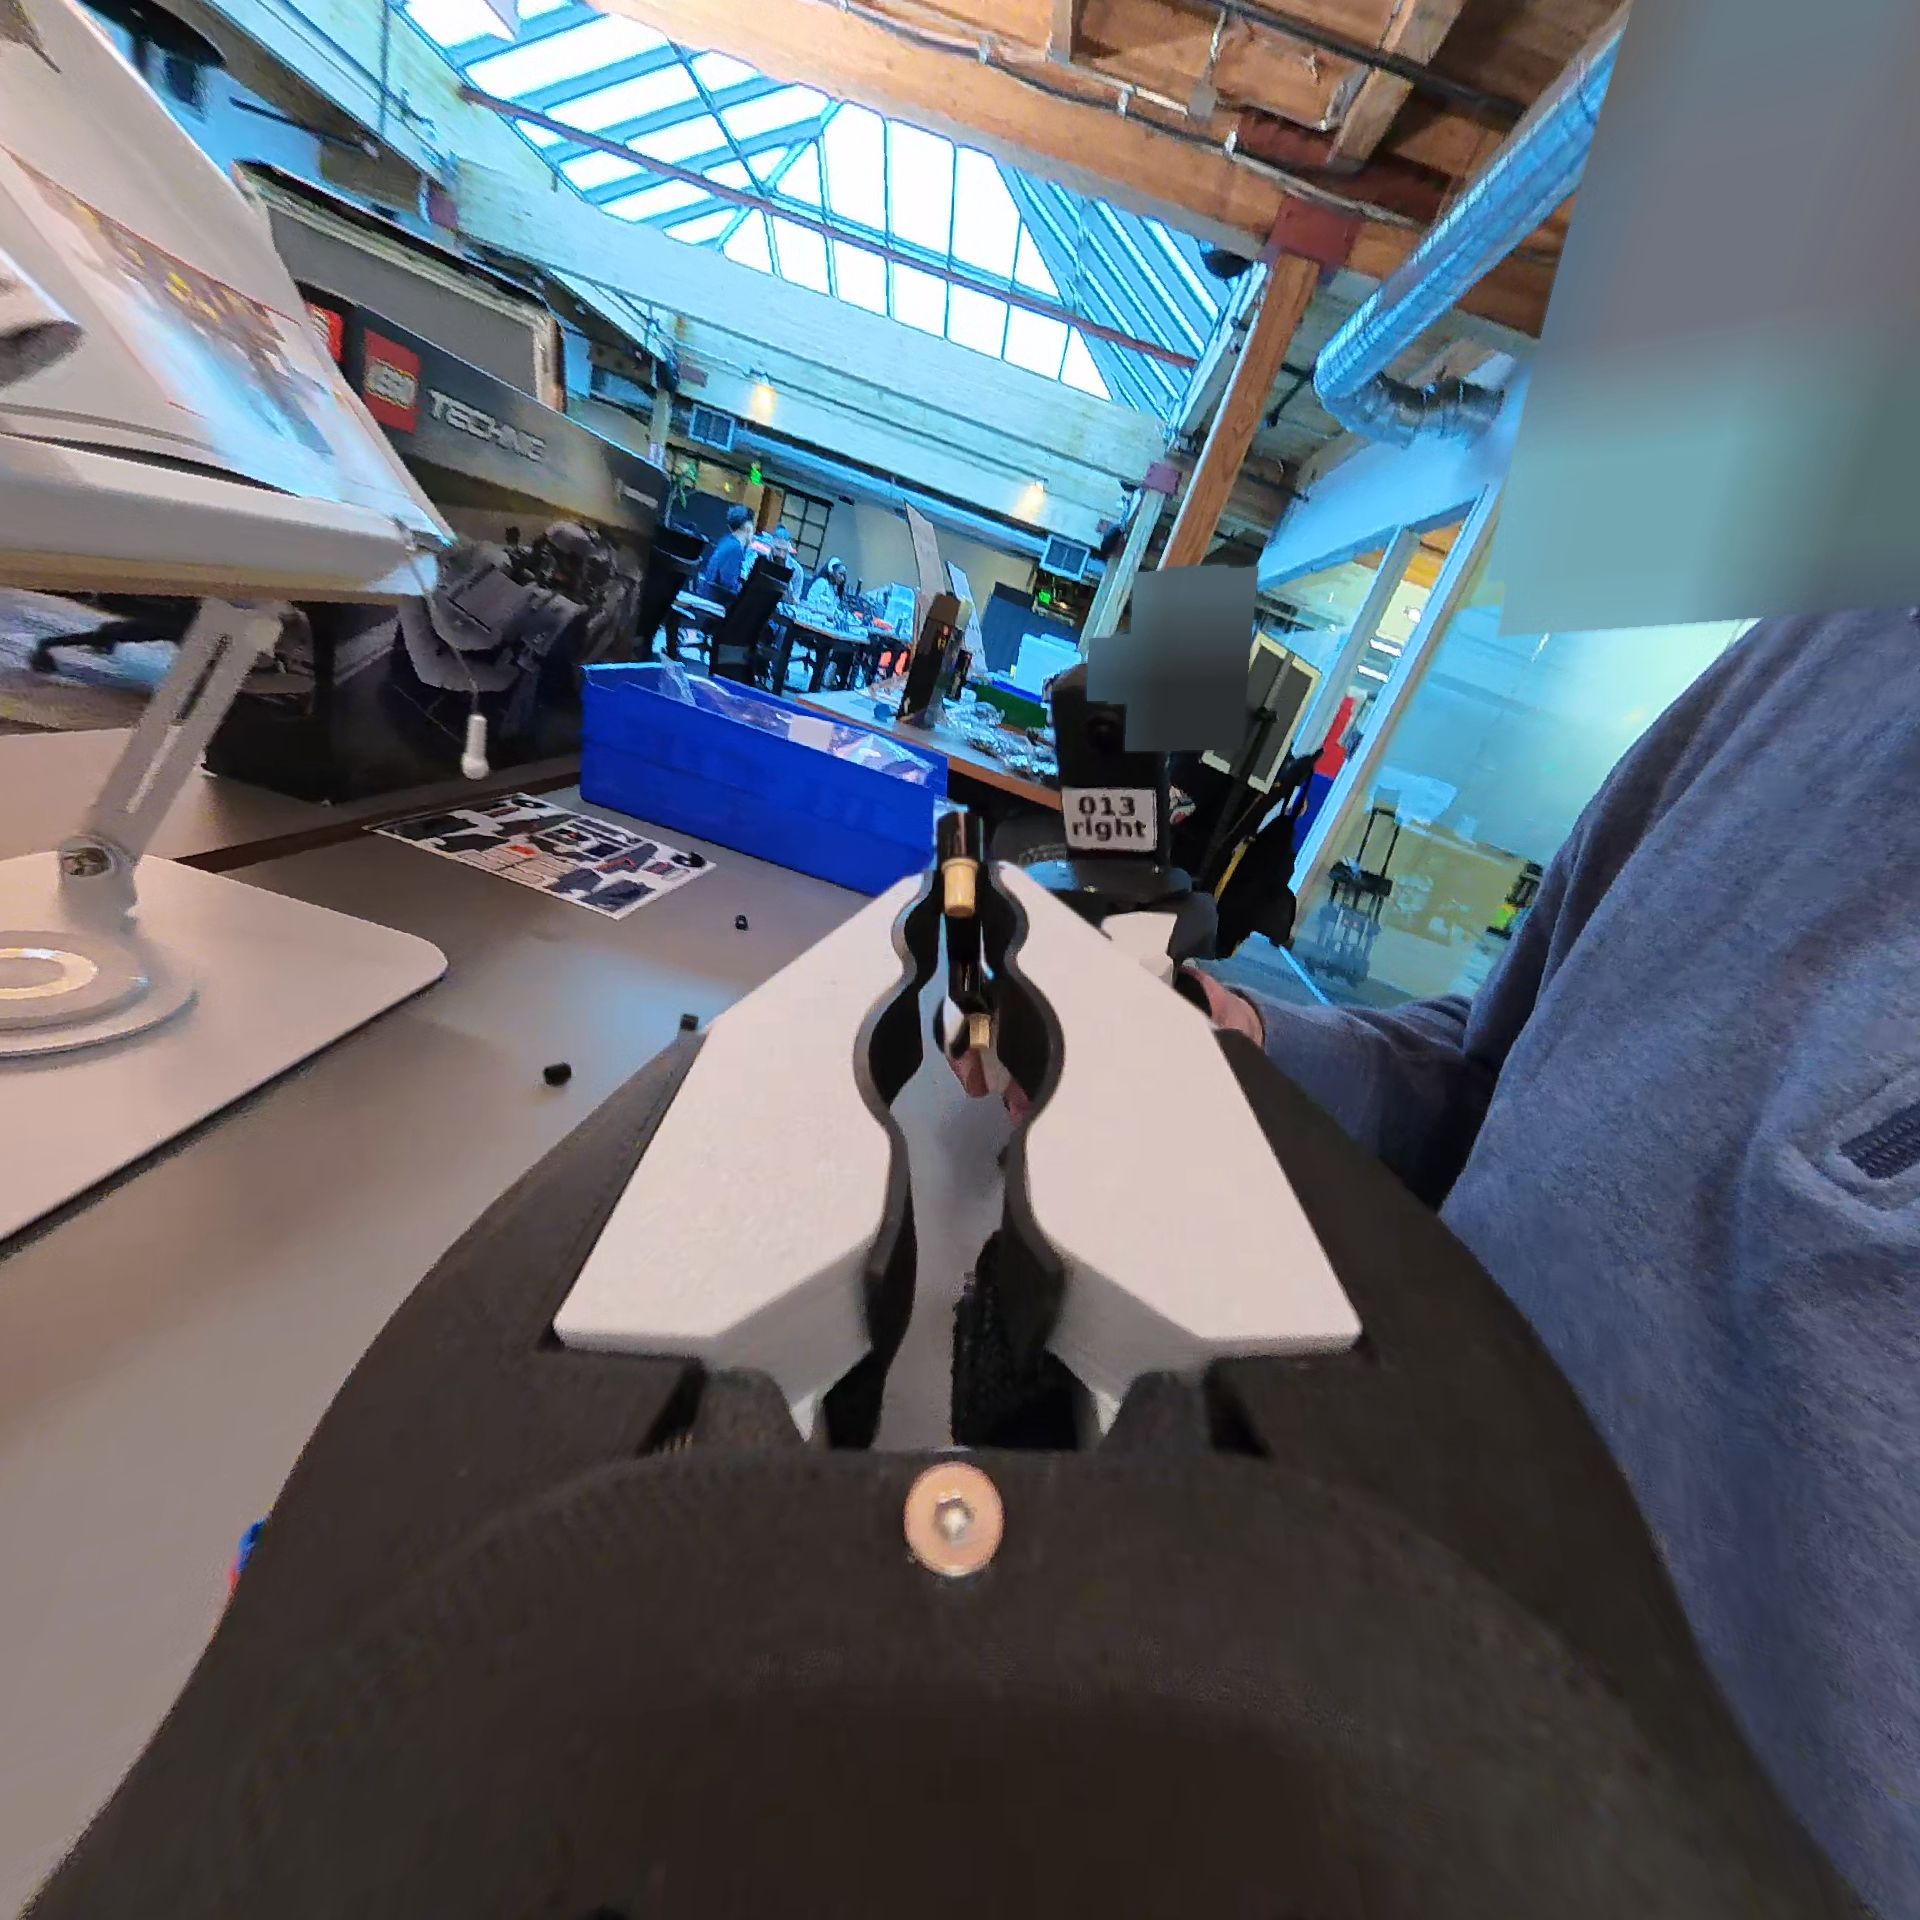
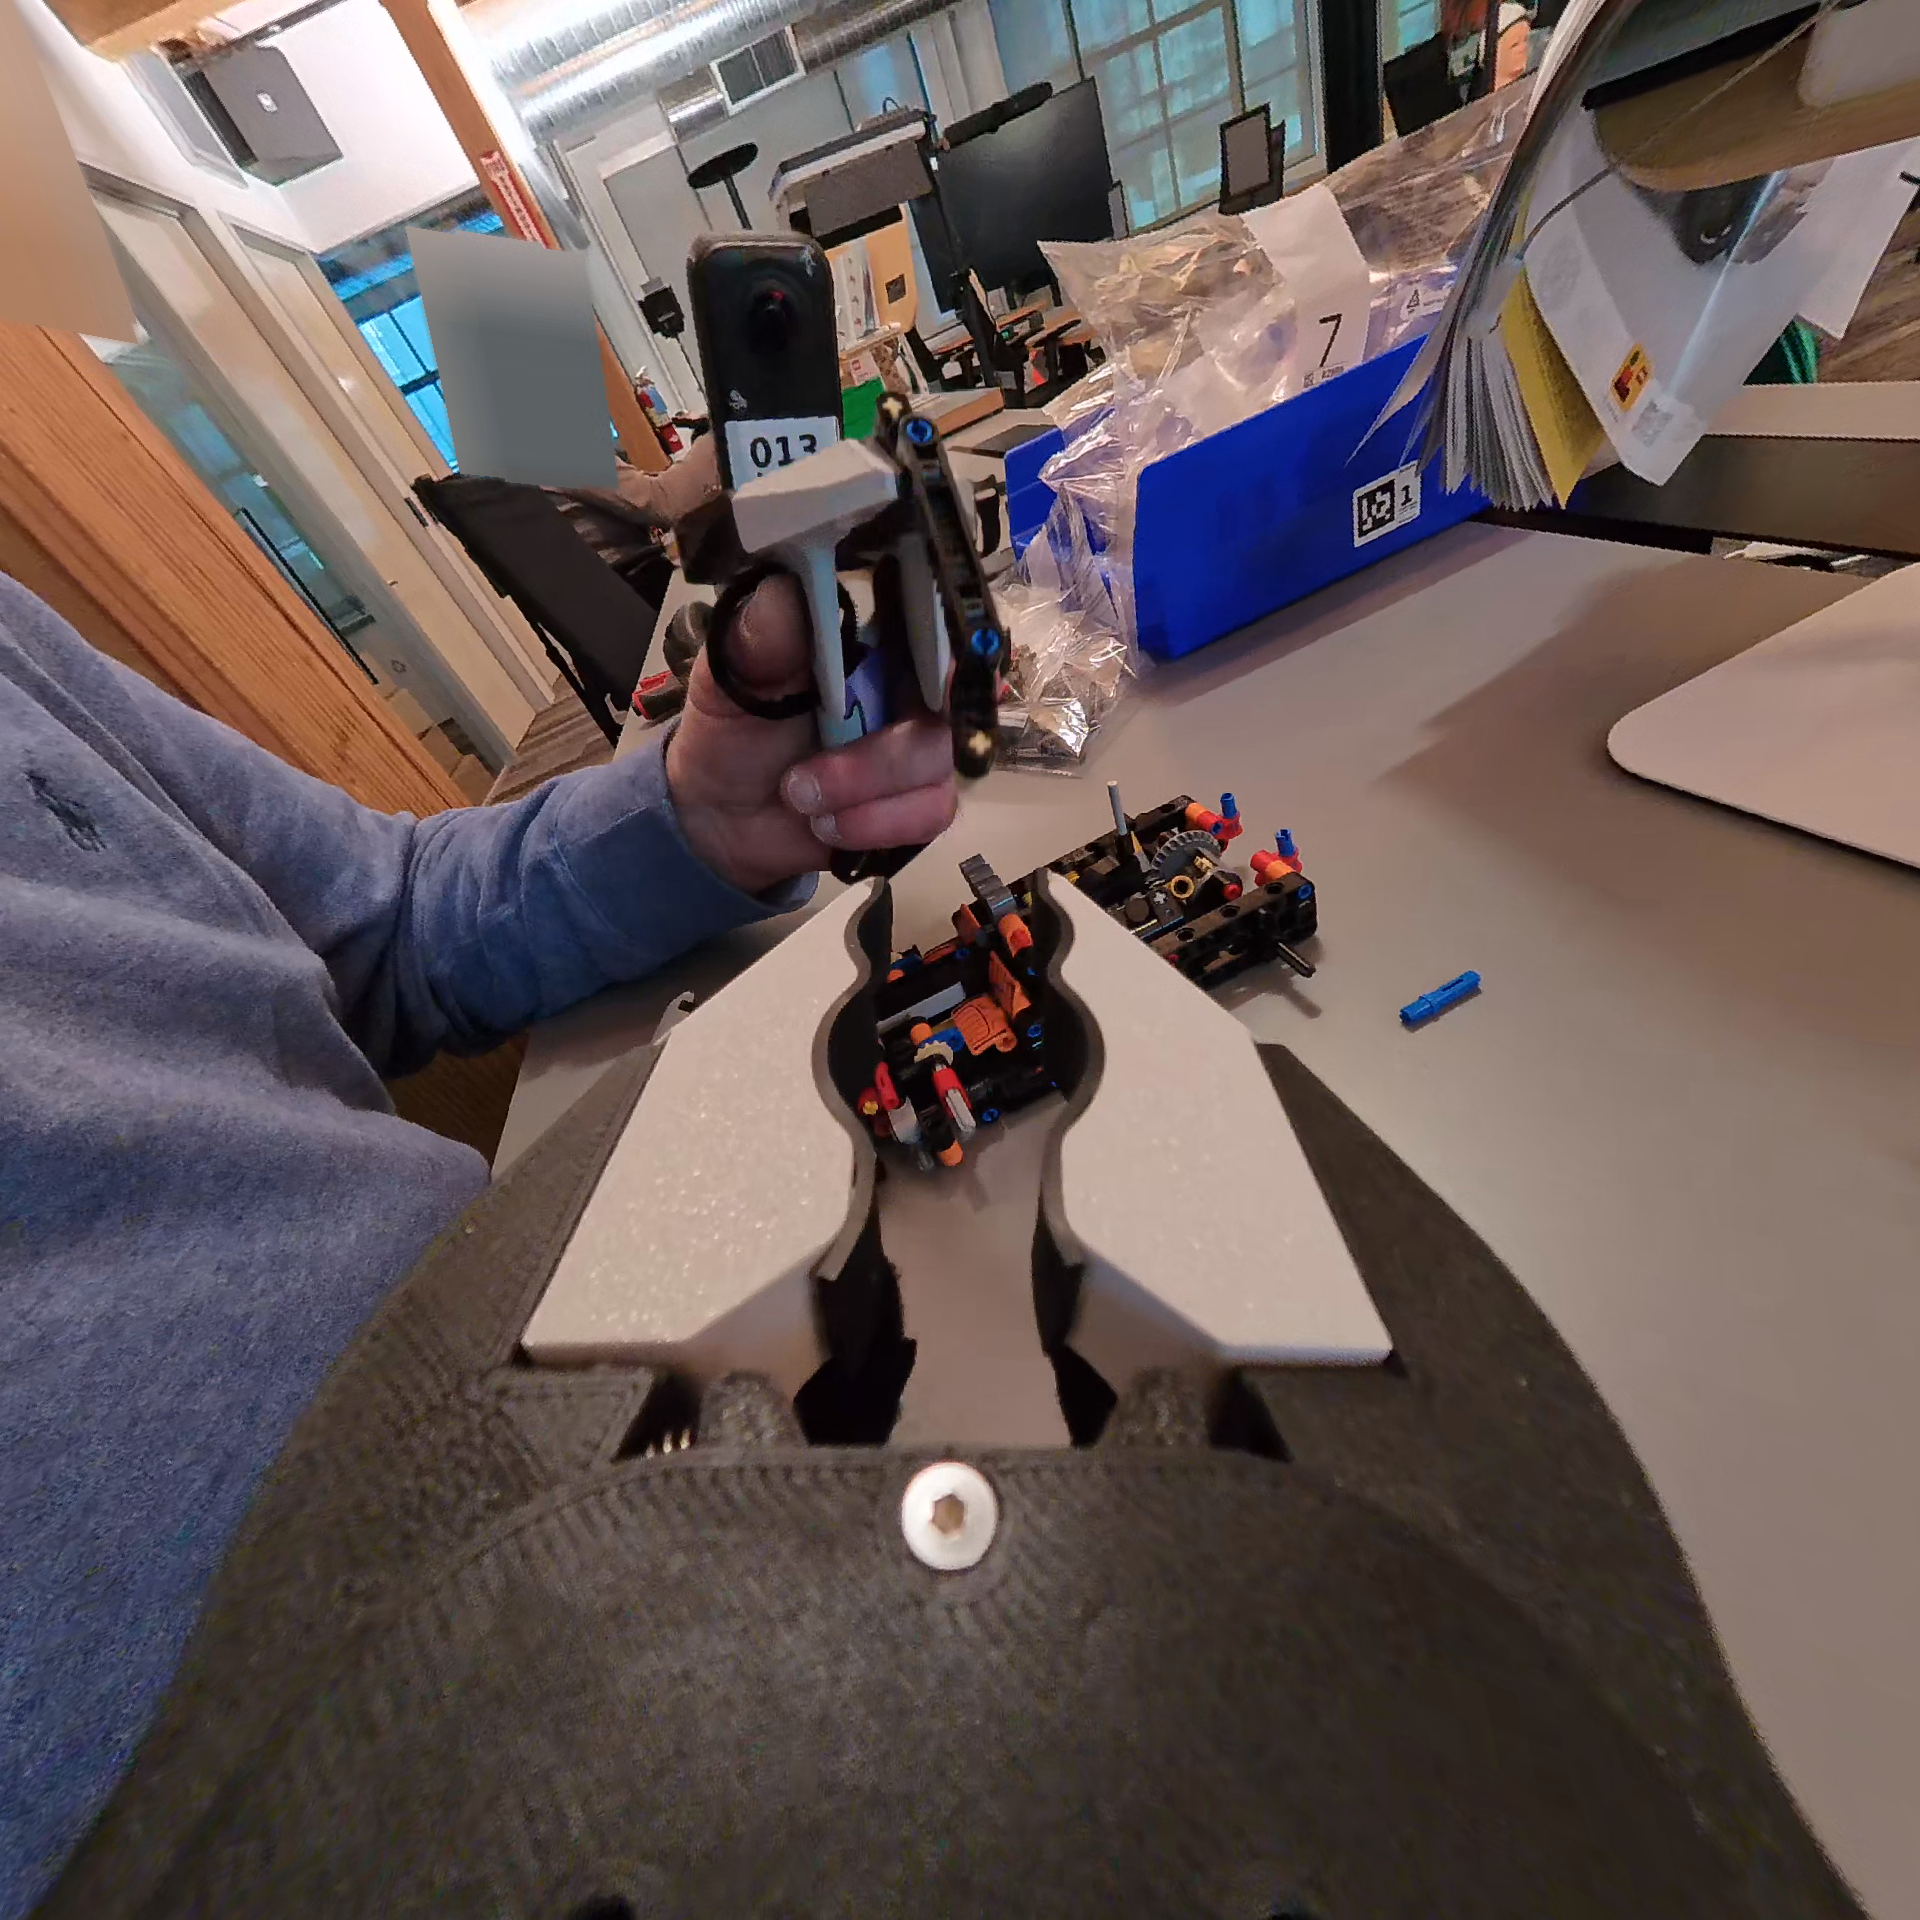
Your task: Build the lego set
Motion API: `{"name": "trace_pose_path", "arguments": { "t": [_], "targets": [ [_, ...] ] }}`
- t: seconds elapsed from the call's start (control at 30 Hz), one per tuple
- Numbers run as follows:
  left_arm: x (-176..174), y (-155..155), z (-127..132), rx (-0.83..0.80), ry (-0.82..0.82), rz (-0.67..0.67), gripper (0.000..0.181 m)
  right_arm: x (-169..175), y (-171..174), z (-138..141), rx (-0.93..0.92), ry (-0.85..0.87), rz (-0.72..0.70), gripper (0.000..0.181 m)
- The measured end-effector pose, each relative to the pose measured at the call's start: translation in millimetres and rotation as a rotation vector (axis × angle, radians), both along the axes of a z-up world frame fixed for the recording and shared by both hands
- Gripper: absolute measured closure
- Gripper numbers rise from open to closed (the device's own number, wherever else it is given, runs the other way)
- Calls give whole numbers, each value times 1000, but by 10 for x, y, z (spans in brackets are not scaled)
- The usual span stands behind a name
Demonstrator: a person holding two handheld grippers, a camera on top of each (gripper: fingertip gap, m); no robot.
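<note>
Honestly, my left fingers (image 1: pixel 961 914) only pinch the thin black beam (image 1: pixel 964 935) edge-on, so it could twist loose. My right fingers (image 2: pixel 966 904), spread, hang over the gearbox assembly (image 2: pixel 961 1023) and might knock it along the bench (image 2: pixel 1507 1195).

Daylight falls through a sloped skylight (image 1: pixel 831 197) set among timber beams (image 1: pixel 1236 395) and a silver air duct (image 1: pixel 1455 260), over a grey desk (image 2: pixel 1558 1143), distant tables with seated people (image 1: pixel 769 582), and dark monitors (image 2: pixel 1023 187) beneath windows (image 2: pixel 1174 73).

matt grainy white plastic hand-held gripper (image 2: pixel 966 914) fingers (image 2: pixel 727 1153); smooth matt grey worktop (image 2: pixel 1507 1195); glossy plastic bags (image 2: pixel 1174 343) ahead.
</note>
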State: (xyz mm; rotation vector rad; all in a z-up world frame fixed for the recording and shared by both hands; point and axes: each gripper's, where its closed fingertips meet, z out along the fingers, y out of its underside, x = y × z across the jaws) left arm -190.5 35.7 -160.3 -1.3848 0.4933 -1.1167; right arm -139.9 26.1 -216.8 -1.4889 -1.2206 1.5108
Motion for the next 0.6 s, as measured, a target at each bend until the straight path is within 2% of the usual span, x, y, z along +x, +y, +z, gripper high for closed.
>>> {"name": "trace_pose_path", "arguments": {
  "t": [0.3, 0.6],
  "targets": [
    [-378, 102, 144, -18, -182, 91, 176, -7, 13, -15, -3, -3, -9, 159],
    [-424, 97, 170, -12, -190, 101, 176, -33, 14, 2, 24, -5, -30, 158]
  ]
}}
